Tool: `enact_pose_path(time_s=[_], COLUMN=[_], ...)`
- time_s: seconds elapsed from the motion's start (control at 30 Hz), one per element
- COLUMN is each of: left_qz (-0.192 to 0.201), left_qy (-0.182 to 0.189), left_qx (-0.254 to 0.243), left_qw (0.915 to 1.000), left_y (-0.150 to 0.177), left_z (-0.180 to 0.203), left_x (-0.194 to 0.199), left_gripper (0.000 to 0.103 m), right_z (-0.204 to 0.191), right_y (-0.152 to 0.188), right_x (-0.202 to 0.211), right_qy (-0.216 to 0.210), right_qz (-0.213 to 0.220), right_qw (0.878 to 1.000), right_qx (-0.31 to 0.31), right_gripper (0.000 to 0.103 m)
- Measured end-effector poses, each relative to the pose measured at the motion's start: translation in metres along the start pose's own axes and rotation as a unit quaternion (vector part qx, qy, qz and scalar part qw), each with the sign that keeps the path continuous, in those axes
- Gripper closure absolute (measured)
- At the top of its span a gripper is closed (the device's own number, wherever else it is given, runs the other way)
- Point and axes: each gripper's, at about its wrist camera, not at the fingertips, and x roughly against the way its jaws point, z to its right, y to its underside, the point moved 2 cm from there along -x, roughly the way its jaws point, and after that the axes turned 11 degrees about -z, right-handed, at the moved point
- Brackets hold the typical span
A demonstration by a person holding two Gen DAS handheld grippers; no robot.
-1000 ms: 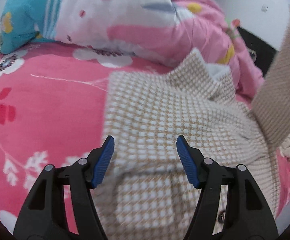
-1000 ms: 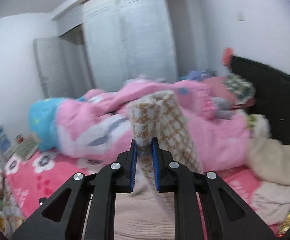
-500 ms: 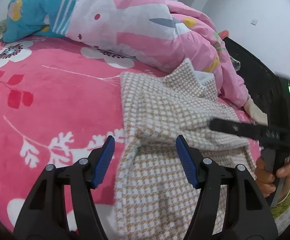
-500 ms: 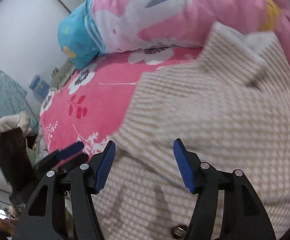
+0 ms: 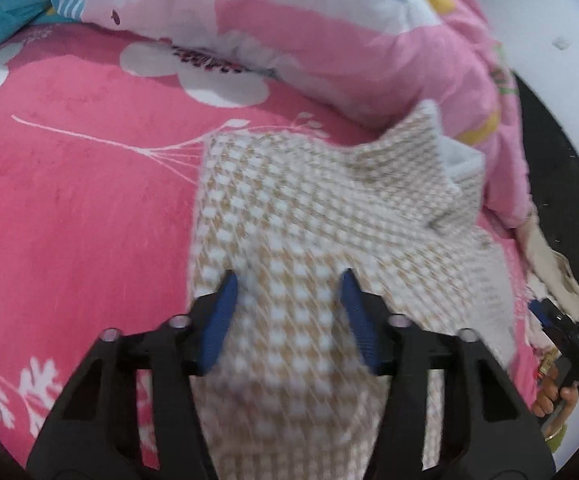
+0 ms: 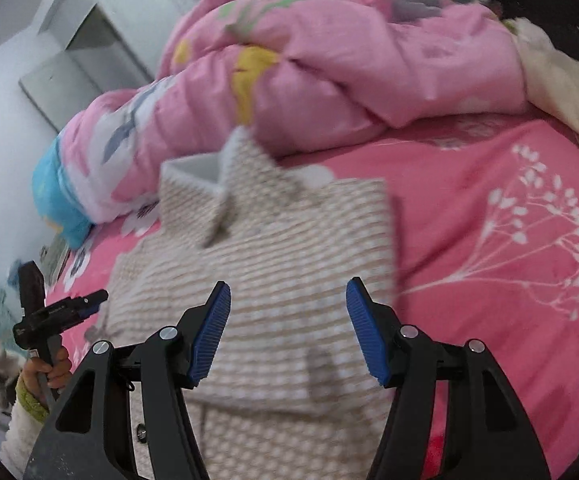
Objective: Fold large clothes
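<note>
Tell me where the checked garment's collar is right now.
The collar sits at the far end of the checked garment, upper centre-left in the right wrist view, right against the pink quilt, on the pink bedsheet.

Checked beige-and-white garment (image 6: 273,264) lies spread on pink floral bedsheet (image 6: 489,240), collar toward bunched pink quilt (image 6: 329,60). Right gripper (image 6: 288,322) hangs over the cloth, blue pads apart, nothing gripped. Left gripper (image 6: 89,300) at garment's left edge, held by a hand (image 6: 51,368).

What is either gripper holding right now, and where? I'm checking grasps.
Nothing. The right gripper is open above the checked garment; the left gripper is closing over it, not yet pinching.
</note>
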Motion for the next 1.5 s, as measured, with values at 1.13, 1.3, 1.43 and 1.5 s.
enact_pose_path(time_s=[1.13,1.3,1.43,1.5], left_qz=[0.029,0.066,0.129,0.121], left_qy=[-0.034,-0.025,-0.04,-0.029], left_qx=[-0.019,-0.006,-0.061,-0.096], left_qw=[0.9988,0.9975,0.989,0.9876], left_y=[-0.012,-0.007,0.002,0.009], left_z=[-0.013,-0.02,0.004,0.023], left_x=[-0.001,0.021,0.06,0.06], left_gripper=[0.094,0.089,0.088,0.081], right_z=[0.025,0.015,-0.025,-0.046], right_y=[-0.004,-0.011,0.002,0.015], right_x=[-0.028,-0.024,-0.008,-0.014], right_qy=[0.02,0.059,0.065,0.075], right_qz=[-0.018,-0.007,0.023,0.017], right_qw=[1.0,0.998,0.993,0.987], right_qx=[-0.008,0.011,0.092,0.144], right_gripper=[0.044,0.044,0.044,0.044])
